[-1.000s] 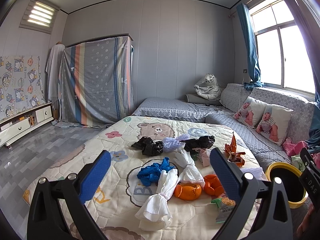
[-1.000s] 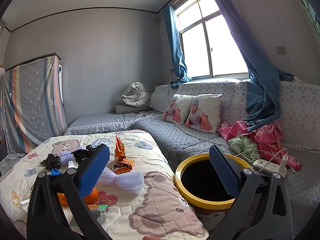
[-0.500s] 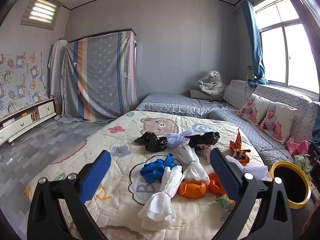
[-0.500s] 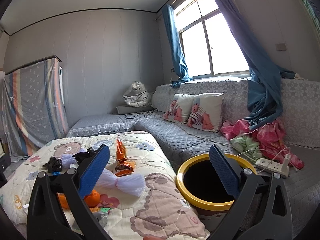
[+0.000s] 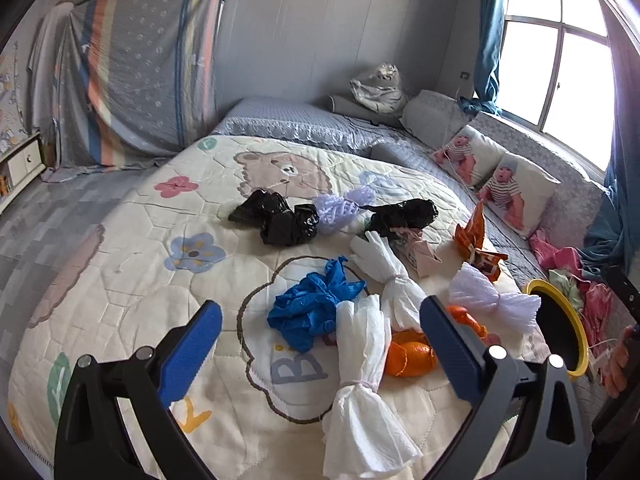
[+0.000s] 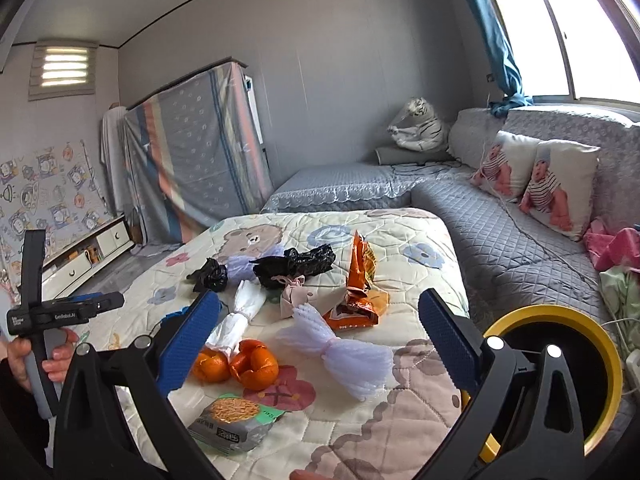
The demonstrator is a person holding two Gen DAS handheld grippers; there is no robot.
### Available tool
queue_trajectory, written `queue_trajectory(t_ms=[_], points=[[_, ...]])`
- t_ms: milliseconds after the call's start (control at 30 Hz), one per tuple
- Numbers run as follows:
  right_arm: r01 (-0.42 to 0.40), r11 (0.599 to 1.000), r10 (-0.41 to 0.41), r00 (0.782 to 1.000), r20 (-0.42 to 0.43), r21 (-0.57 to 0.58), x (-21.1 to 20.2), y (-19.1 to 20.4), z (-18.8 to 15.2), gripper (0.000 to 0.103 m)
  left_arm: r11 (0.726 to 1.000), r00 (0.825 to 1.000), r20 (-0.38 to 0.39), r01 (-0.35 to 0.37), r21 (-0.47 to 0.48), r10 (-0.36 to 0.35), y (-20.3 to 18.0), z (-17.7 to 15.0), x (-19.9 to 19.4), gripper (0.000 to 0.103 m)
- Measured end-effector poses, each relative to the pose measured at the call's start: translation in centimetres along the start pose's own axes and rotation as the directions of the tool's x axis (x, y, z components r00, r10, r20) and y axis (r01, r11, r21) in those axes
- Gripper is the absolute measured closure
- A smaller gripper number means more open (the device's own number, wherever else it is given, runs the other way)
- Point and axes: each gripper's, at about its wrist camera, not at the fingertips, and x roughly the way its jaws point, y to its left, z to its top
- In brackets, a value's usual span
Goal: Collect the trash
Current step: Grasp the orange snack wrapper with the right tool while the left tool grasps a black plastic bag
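Observation:
Trash lies scattered on a cartoon quilt [image 5: 120, 280]: a twisted white tissue [image 5: 360, 380], a blue glove [image 5: 316, 304], orange peels [image 5: 408, 356], black bags [image 5: 284, 220], a white foam net [image 6: 340, 348], an orange snack wrapper [image 6: 360, 280] and a grey noodle packet [image 6: 232, 424]. A yellow-rimmed bin [image 6: 560, 368] stands at the quilt's right edge. My left gripper [image 5: 320, 340] is open and empty above the tissue and glove. My right gripper [image 6: 320, 340] is open and empty above the foam net and peels.
A grey quilted sofa [image 6: 520, 240] with two baby-print pillows [image 6: 552, 184] runs along the right under the window. Pink clothes [image 6: 616, 248] and a power strip lie behind the bin. A covered wardrobe [image 5: 140, 72] and a low cabinet [image 6: 88, 256] stand at the left.
Both grippers have tilted down and moved closer to the quilt. The right one has swung left, from the bin toward the trash. Both stay open.

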Motion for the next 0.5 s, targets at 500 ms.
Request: queue_trajectory(t_ms=[500], points=[[0.062,0.990,-0.014,0.939,-0.344,0.130,15.1,-7.7,2.4,0.008,0.996,0.991,-0.134,0.024,0.086,-0.012,1.1,7.8,11.3,0.007]])
